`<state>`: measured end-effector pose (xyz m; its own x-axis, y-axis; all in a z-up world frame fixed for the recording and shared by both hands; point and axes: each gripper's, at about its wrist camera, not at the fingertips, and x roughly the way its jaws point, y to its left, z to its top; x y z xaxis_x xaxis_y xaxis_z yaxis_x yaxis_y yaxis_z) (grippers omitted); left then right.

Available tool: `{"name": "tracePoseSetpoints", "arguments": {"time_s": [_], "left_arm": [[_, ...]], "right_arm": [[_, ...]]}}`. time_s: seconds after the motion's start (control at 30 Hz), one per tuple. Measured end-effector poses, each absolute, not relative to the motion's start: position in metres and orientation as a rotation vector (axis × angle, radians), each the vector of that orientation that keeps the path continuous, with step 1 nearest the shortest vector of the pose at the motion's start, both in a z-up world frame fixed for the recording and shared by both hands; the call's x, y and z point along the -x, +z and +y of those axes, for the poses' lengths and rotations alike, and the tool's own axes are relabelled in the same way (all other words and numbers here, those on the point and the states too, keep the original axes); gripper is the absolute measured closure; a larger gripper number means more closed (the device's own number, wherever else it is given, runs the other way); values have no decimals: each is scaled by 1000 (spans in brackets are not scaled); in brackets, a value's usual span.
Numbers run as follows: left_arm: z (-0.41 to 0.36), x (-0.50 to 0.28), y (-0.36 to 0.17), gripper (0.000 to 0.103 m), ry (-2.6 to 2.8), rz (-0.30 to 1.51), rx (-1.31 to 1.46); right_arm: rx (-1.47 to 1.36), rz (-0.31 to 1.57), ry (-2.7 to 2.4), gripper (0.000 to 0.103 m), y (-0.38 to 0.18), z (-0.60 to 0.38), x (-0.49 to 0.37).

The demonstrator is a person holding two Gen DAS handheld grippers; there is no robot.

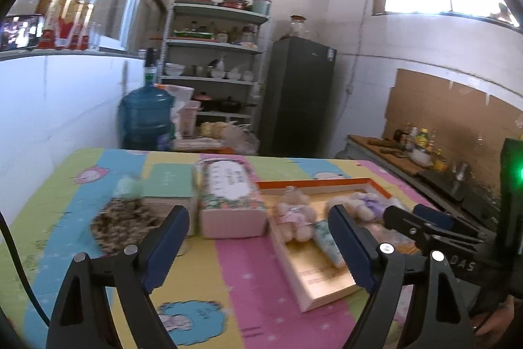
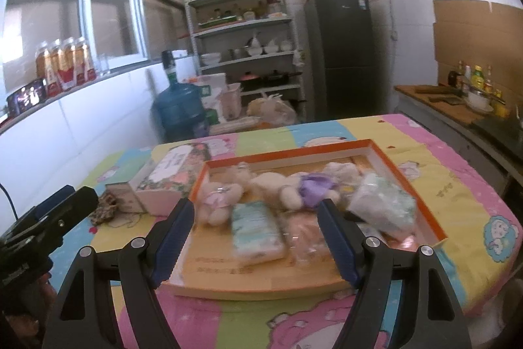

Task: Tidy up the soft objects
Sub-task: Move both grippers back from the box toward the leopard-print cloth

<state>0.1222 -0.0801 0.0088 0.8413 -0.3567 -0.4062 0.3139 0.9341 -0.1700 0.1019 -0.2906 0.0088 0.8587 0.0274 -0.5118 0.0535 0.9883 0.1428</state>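
An orange-rimmed shallow box [image 2: 376, 146] lies on the colourful table. In it are a pink plush bear [image 2: 217, 198], a purple-dressed plush bear [image 2: 304, 187], a tissue pack [image 2: 256, 229], a peach packet [image 2: 305, 237] and a crumpled clear bag [image 2: 380, 205]. The box [image 1: 313, 183] and the pink bear [image 1: 294, 215] also show in the left wrist view. A leopard-print soft item [image 1: 122, 223] lies left of it. My left gripper [image 1: 258, 244] is open and empty above the table. My right gripper [image 2: 256, 234] is open and empty above the box's near edge.
A floral tissue box [image 1: 228, 198] and a green box [image 1: 168, 182] stand between the leopard item and the orange box. Beyond the table are a water jug [image 1: 147, 116], a shelf rack [image 1: 215, 64], a fridge [image 1: 299, 97] and a counter [image 1: 392, 152].
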Motion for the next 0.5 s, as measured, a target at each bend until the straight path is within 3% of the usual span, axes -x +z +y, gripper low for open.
{"name": "tracePoseSetpoints", "arguments": {"time_s": [0.5], "left_arm": [[-12, -121, 4, 16, -201, 460, 92]], "right_arm": [[-117, 567, 105, 24, 6, -221, -118]]}}
